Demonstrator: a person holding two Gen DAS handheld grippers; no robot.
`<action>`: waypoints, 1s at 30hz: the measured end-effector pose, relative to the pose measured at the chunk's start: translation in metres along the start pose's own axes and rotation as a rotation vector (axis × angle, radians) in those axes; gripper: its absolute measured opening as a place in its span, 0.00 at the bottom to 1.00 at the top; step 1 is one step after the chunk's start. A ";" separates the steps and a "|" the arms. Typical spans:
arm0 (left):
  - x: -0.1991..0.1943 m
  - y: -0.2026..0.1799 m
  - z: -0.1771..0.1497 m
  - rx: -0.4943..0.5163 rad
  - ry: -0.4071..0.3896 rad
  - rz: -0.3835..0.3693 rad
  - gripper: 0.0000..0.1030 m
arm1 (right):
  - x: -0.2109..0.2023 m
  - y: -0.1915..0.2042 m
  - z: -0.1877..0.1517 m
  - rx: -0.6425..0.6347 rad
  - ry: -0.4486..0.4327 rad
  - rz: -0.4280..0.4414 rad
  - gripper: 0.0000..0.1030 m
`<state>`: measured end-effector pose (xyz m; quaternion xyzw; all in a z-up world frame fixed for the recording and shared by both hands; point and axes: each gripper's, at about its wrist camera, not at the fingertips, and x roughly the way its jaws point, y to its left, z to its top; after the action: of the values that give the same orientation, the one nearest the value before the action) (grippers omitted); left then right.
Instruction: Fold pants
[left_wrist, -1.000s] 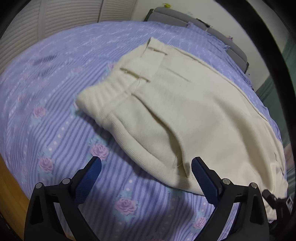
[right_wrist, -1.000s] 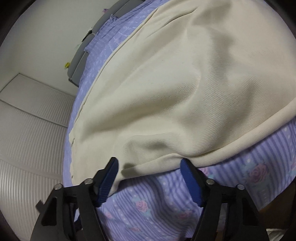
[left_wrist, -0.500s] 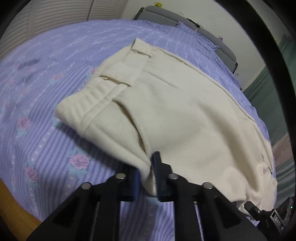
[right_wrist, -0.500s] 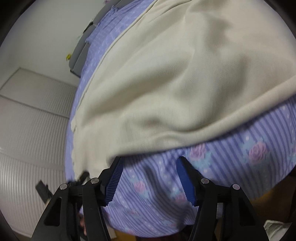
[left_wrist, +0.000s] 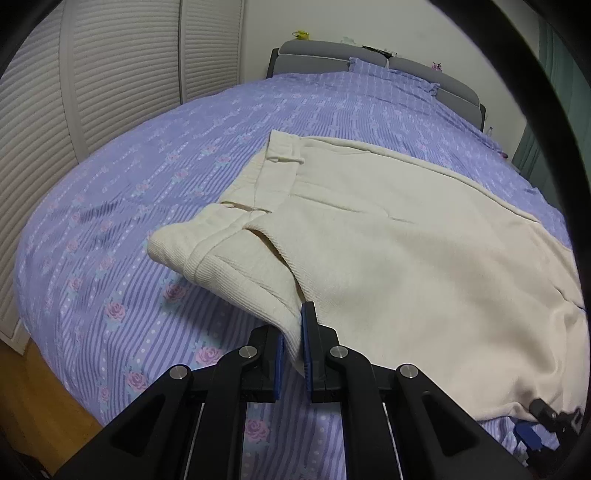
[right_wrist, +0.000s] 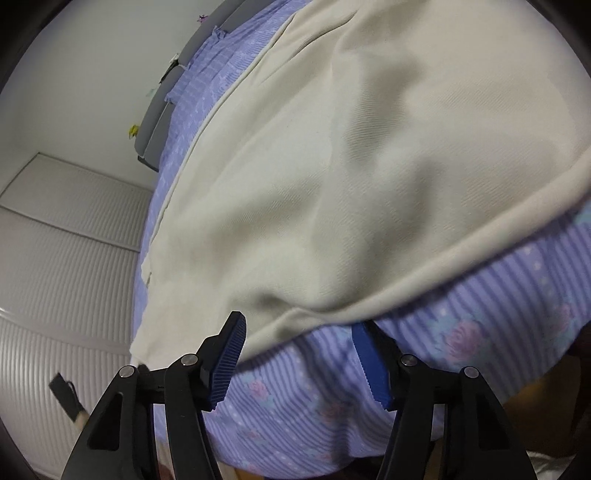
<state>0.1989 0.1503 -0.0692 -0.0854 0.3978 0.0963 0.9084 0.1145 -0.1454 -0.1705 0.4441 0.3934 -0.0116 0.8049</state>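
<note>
Left fingers (left_wrist: 295, 343) clamped on cream pants (left_wrist: 406, 258) (right fingers (right_wrist: 299, 354) spread).

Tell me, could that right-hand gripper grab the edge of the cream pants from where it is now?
Probably yes. The right gripper is open, and the near edge of the pants lies right at its fingertips on the purple bedspread, with nothing in between. The left gripper is already shut on the pants elsewhere.
</note>
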 end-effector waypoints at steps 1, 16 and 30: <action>0.000 -0.002 0.003 0.004 -0.002 0.004 0.10 | -0.001 0.000 0.000 -0.008 -0.007 -0.010 0.59; -0.026 0.004 -0.017 -0.074 -0.015 0.004 0.10 | -0.052 0.044 0.043 -0.341 -0.253 -0.203 0.17; -0.063 -0.026 0.083 -0.097 -0.168 0.017 0.09 | -0.096 0.142 0.137 -0.609 -0.372 -0.160 0.14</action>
<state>0.2222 0.1379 0.0350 -0.1173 0.3157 0.1298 0.9326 0.1859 -0.1906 0.0324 0.1420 0.2590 -0.0374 0.9546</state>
